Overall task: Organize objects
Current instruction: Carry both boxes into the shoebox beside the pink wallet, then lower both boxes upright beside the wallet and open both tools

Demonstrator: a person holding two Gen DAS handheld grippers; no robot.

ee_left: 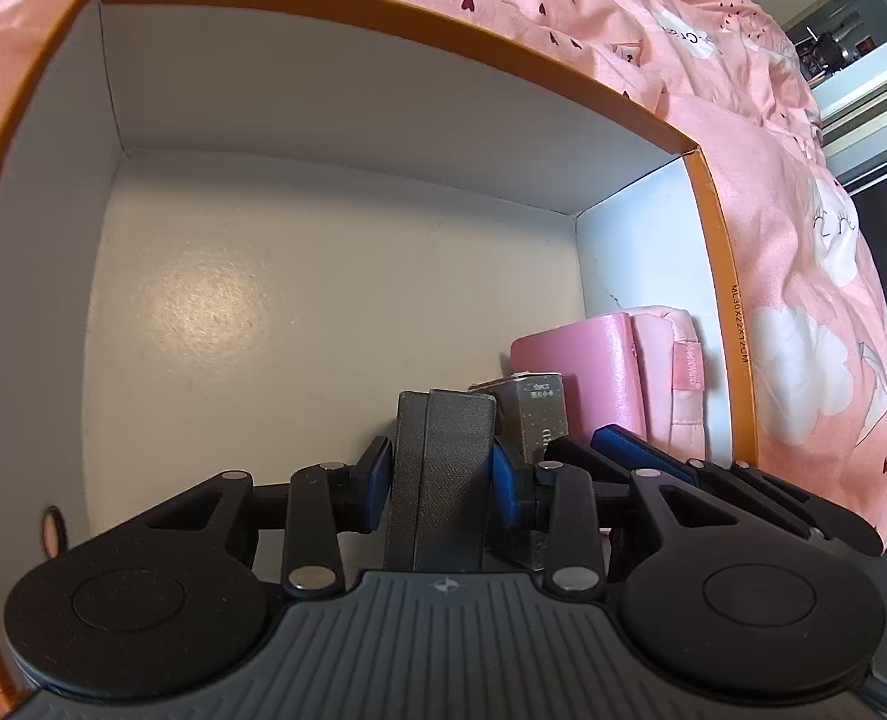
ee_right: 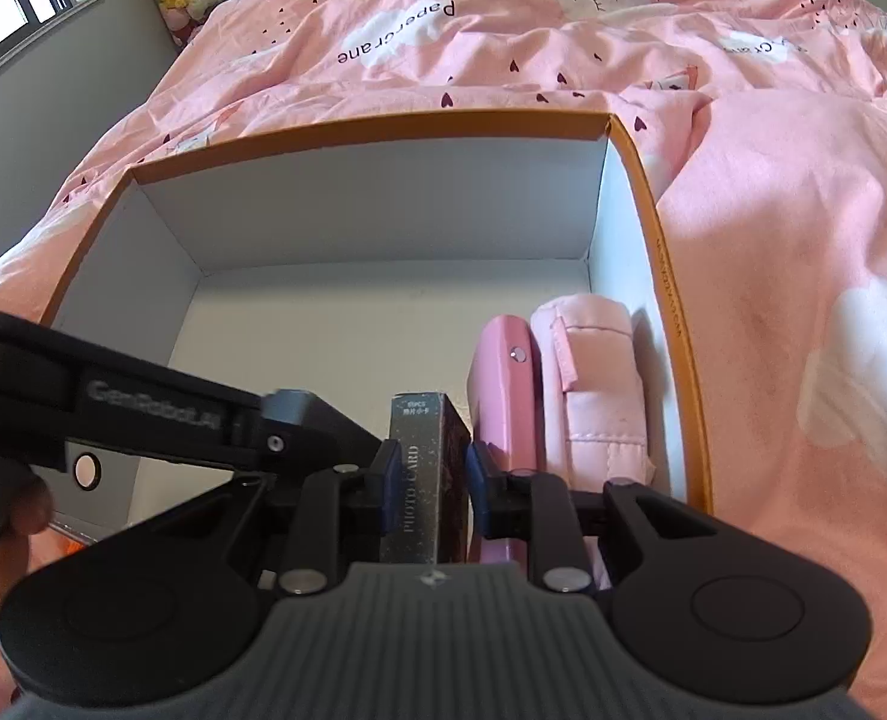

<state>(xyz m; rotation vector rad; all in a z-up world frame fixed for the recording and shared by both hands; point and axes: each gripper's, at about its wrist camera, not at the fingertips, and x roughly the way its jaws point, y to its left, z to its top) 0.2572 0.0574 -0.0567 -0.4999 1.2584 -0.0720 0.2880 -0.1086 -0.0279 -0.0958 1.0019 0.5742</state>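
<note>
Placing two small boxes into the orange box on the bed

I am lowering both grippers into the orange box (ee_right: pixel 671 276): the left gripper (ee_left: pixel 441 474) is grasping a dark grey case (ee_left: pixel 440 480), the right gripper (ee_right: pixel 428 492) is clamping a photo card box (ee_right: pixel 422 468). Both are hanging upright just beside the pink wallet (ee_right: pixel 503 372) and pink pouch (ee_right: pixel 599 378) by the right wall. Next, I think, I must set them down on the floor and release the jaws without tipping them.
</note>
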